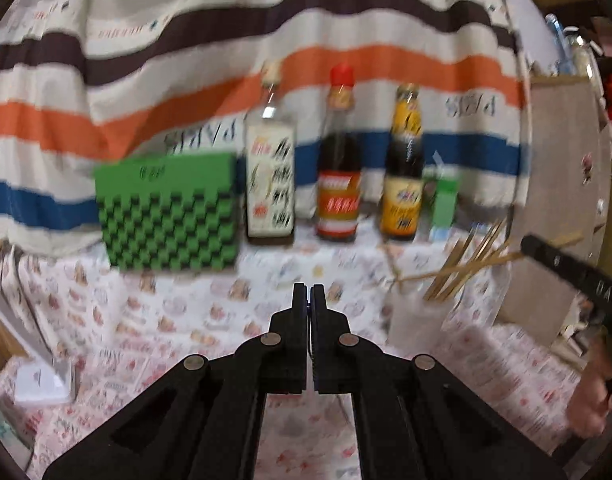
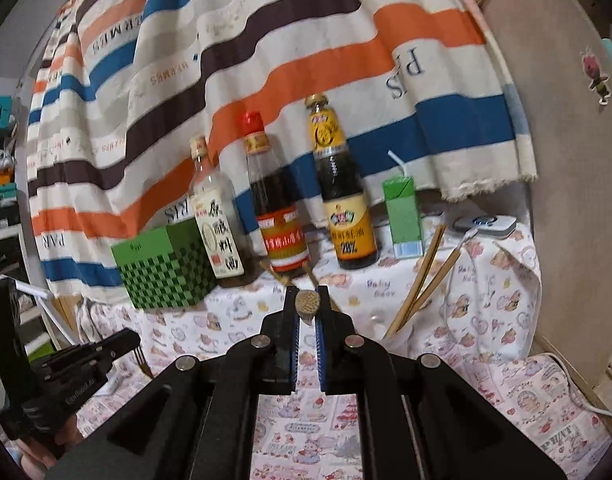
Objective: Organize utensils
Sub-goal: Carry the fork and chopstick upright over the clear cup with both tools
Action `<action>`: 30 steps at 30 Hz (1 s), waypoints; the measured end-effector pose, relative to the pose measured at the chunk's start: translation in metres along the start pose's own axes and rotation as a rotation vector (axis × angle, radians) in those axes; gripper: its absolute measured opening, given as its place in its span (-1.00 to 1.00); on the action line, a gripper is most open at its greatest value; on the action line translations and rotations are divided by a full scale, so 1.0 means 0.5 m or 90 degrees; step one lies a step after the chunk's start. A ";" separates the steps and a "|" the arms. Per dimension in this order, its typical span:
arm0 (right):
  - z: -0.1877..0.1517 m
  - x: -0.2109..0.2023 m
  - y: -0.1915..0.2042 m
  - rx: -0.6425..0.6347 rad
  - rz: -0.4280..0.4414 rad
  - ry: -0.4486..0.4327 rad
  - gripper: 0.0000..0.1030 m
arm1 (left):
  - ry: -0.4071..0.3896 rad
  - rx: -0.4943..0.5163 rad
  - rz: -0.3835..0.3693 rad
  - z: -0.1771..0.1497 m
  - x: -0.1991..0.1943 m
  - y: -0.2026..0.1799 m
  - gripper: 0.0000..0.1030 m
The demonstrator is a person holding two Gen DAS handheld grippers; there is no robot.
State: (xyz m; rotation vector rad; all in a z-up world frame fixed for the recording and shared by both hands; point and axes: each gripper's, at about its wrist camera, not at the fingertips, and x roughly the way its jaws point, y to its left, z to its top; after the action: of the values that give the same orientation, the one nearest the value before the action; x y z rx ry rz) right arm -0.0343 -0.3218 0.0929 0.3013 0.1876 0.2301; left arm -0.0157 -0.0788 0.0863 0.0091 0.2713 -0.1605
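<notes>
Left gripper point(image 1: 308, 294) hanging over the patterned tablecloth point(image 1: 194, 320), fingers pressed together with nothing between them. Pretty blurry on that side, tbh.

Right gripper point(image 2: 307, 304) clamped on a bundle of wooden chopsticks point(image 2: 308, 303), seen end-on: just the textured butt ends poking up between the blue pads point(image 2: 295, 332), plus a couple of sticks fanning out past the tips toward the bottles.

More chopsticks point(image 1: 466, 264) standing tilted in a clear cup point(image 1: 416, 320) on the right of the table, near the green carton point(image 2: 403, 216). Same cup visible from the right wrist too, only two sticks clearly readable there.

Along the back, against a striped cloth point(image 2: 306, 60): green checkered box point(image 1: 168, 210), then three bottles side by side: pale-label one point(image 1: 270, 184), red-capped one point(image 1: 339, 184), yellow-label dark one point(image 1: 402, 184). Carton with a straw just beside the last bottle. Small white gadget point(image 2: 486, 225) further right.
</notes>
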 end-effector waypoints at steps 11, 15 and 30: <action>0.056 -0.091 -0.054 0.039 0.014 -0.114 -0.85 | -0.070 0.002 -0.018 0.121 -0.015 -0.089 -0.99; 0.058 -0.089 -0.076 0.046 -0.041 -0.145 -0.85 | -0.114 0.008 -0.024 0.147 0.007 -0.117 -0.99; 0.077 -0.049 -0.187 0.151 -0.052 -0.181 -0.85 | -0.120 0.022 -0.037 0.112 0.211 -0.207 -0.99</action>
State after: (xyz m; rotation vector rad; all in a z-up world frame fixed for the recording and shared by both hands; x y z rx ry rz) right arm -0.0310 -0.4253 0.1032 0.5561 -0.0549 0.0814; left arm 0.0833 -0.1990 0.1133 0.0207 0.0813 -0.2227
